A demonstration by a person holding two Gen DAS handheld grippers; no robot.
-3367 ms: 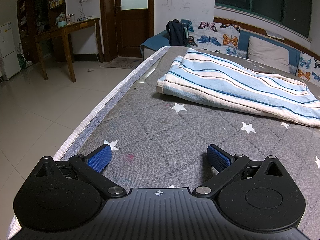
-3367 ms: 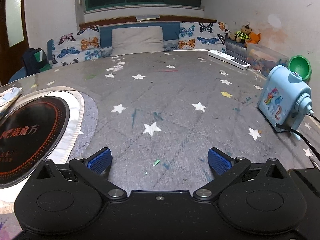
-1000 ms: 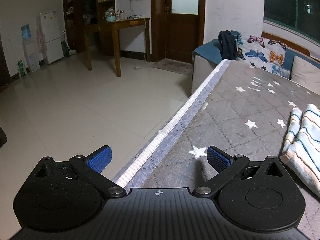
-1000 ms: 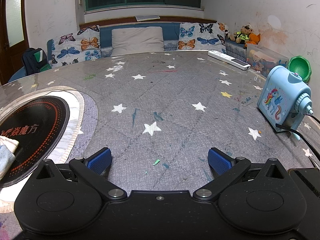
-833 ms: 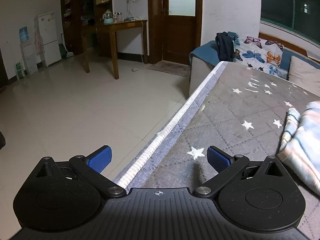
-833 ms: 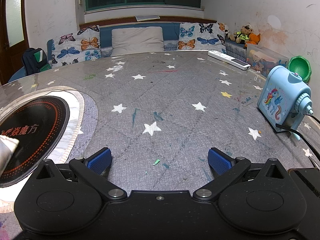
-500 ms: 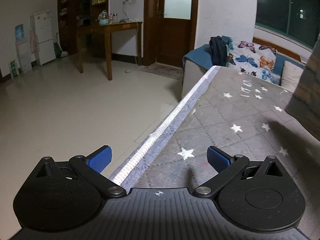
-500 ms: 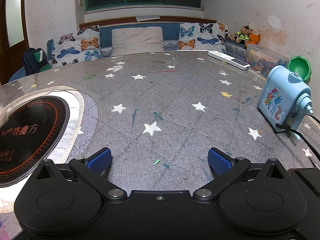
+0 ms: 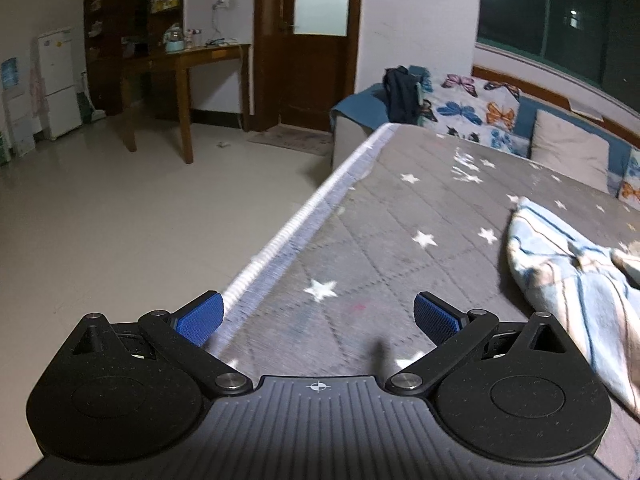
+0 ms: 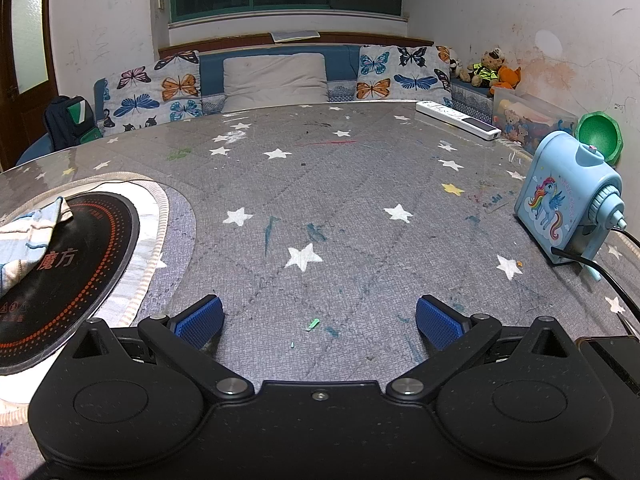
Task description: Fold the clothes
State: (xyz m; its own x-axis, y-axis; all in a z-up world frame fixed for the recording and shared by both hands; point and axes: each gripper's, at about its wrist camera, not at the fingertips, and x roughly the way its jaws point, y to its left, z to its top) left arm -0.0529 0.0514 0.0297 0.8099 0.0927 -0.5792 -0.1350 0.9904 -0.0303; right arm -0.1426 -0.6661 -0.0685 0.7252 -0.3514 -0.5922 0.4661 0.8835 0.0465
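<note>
Surface [image 10: 340, 208]: grey quilted cover with white stars, carrying everything listed here. My left view looks along its white-trimmed edge, with floor beyond.

Cloth [image 9: 568, 280]: blue-and-white striped, the piece to fold. Now lies rumpled on the surface to the right of my left gripper, near but not touching it. In my right view one corner [image 10: 32, 236] drapes over the black disc. Half a second ago it hung as a blur at the right edge of the left view, clear of the surface; a few seconds back it lay as a neat roll. Reading: it has been picked up, shaken loose and dropped, so folding starts afresh from a crumpled heap.

Black disc [image 10: 68, 276]: round, orange-lettered, on a white-rimmed mat, left in my right view. Cloth corner newly on it.

Sharpener [image 10: 568, 208]: pale blue, unicorn print, right side, cable trailing. Unmoved.

Left gripper [image 9: 318, 322]: fingers spread wide, nothing between them, low over the surface edge.

Right gripper [image 10: 320, 322]: fingers spread wide, empty, over bare cover well apart from the cloth. Unmoved.

Next, by my judgement: find a cloth edge and spread it flat.
</note>
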